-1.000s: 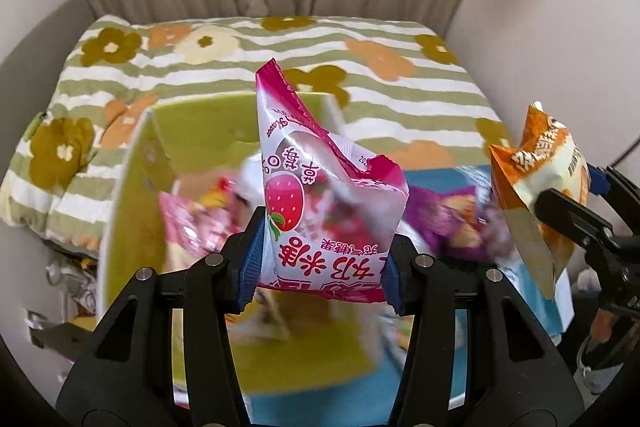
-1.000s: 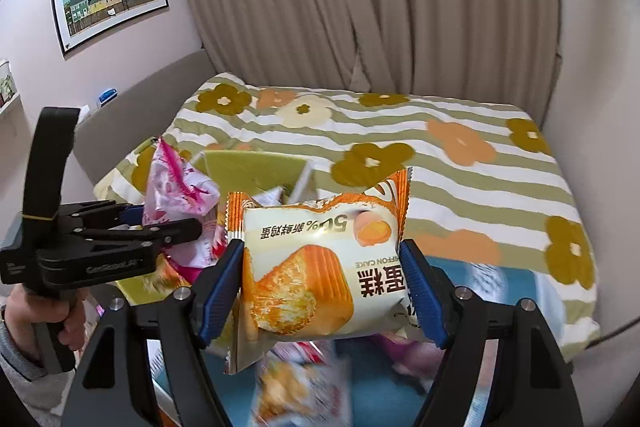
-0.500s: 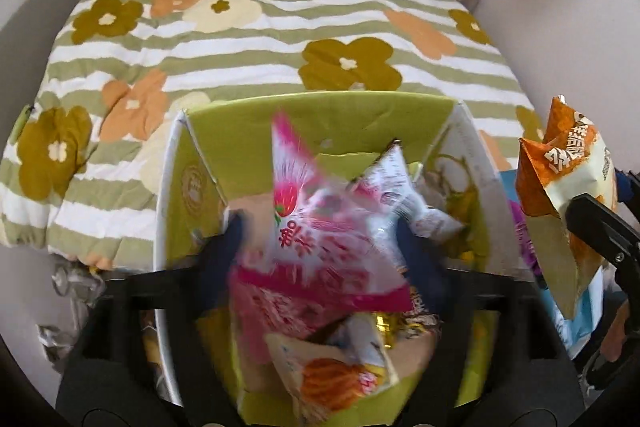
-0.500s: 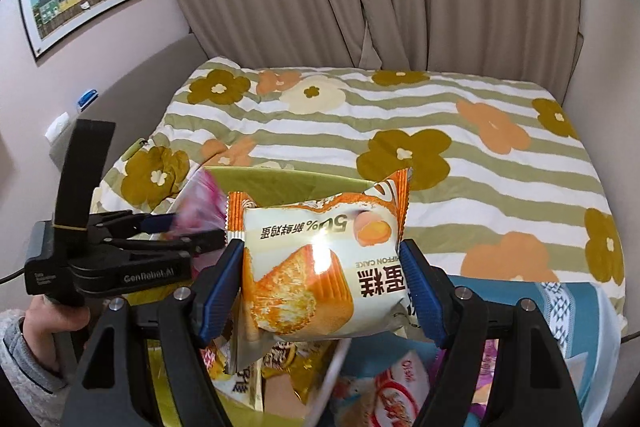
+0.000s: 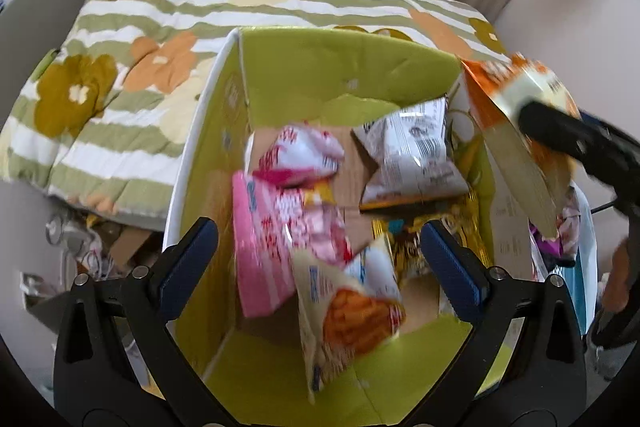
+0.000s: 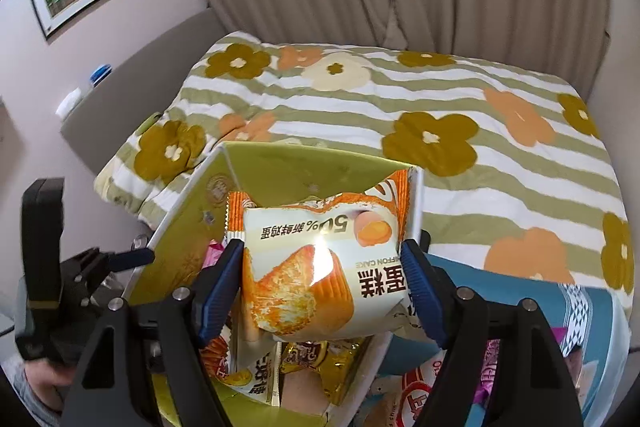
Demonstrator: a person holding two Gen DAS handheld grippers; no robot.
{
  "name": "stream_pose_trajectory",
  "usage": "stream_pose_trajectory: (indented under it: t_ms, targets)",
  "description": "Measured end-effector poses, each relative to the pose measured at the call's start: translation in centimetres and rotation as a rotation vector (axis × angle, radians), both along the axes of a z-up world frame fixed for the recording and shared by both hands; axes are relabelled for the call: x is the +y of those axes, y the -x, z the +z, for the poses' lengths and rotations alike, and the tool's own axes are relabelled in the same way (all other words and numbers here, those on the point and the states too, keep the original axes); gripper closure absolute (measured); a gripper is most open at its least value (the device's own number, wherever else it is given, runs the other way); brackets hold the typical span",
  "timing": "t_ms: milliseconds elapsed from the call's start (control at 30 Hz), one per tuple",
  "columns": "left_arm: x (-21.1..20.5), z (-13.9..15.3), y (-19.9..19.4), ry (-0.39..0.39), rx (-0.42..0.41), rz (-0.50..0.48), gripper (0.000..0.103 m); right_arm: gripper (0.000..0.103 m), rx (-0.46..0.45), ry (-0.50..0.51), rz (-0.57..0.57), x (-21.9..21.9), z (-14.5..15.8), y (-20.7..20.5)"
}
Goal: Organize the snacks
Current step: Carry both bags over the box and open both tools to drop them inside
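A green cardboard box (image 5: 320, 39) stands against the bed and holds several snack packets. My left gripper (image 5: 319, 229) hangs over it with its jaws opening and nothing between them. The pink strawberry packet (image 5: 300, 155) lies loose and blurred inside the box, on another pink packet (image 5: 264, 239). My right gripper (image 6: 322, 251) is above the box's right wall (image 6: 416, 203), pads on both sides of an orange and white chiffon cake packet (image 6: 320, 267), jaws just starting to open. The left wrist view shows that cake packet (image 5: 516, 99) at the box's right rim.
A striped quilt with flowers (image 6: 400, 115) covers the bed behind the box. More snack packets (image 6: 412, 387) lie on a blue cloth (image 6: 520, 287) to the right. Clutter (image 5: 80, 247) lies on the floor at the left. A person's hand (image 6: 36, 383) grips the left gripper's handle.
The left gripper opened over the box and the strawberry packet dropped in. Both grippers moved lower over the box; the cake packet came to its right rim.
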State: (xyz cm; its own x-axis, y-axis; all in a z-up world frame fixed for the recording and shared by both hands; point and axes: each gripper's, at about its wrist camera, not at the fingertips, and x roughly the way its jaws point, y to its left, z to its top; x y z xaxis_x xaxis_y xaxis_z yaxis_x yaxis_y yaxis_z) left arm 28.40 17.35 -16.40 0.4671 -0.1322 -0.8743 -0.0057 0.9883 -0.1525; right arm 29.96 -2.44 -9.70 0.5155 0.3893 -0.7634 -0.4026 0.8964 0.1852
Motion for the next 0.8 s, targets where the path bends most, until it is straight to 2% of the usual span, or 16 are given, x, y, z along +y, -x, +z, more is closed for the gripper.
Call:
stream_pose_trajectory:
  t_ms: [233, 333, 433, 467, 567, 800]
  targets:
    - [0.0, 0.2, 2.6, -0.034, -0.002, 0.035, 0.002, 0.028, 0.016, 0.032, 0.08, 2.5, -0.7, -0.9]
    - [0.2, 0.2, 3.2, -0.029, -0.004, 0.051, 0.002, 0.023, 0.032, 0.029, 0.09, 2.9, -1.3, -1.1]
    - [0.1, 0.1, 3.8, -0.032, -0.002, 0.061, 0.002, 0.009, 0.017, 0.015, 0.087, 3.0, -1.5, -1.0]
    - [0.1, 0.0, 3.9, -0.034, 0.0, 0.062, 0.002, 0.0, 0.009, 0.008, 0.084, 2.9, -1.4, -0.7]
    - [0.0, -0.4, 4.4, -0.035, 0.009, 0.066, 0.002, 0.0, -0.015, -0.001, 0.08, 2.4, -1.2, 0.0]
    - [-0.3, -0.1, 4.7, -0.033, 0.004, 0.054, 0.002, 0.0, 0.006, 0.009, 0.063, 1.5, -1.4, 1.2]
